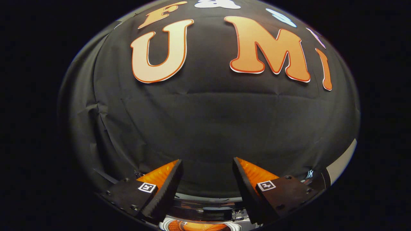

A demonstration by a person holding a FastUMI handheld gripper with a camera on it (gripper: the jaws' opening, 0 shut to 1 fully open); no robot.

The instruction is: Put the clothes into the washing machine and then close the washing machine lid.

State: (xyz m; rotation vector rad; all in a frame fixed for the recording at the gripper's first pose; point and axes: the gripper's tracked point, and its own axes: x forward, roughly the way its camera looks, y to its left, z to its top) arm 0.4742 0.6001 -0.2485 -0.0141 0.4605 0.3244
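Gripper view: tool (208, 166) spread open and empty above the washing machine (202, 215), its glossy round rim.

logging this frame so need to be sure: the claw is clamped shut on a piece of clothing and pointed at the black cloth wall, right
Not quite. In the gripper view the claw is open: its two fingers stand well apart with nothing between them, and no clothing is in its grip. The rest holds: it points at the black cloth wall, which lies beyond the fingers.
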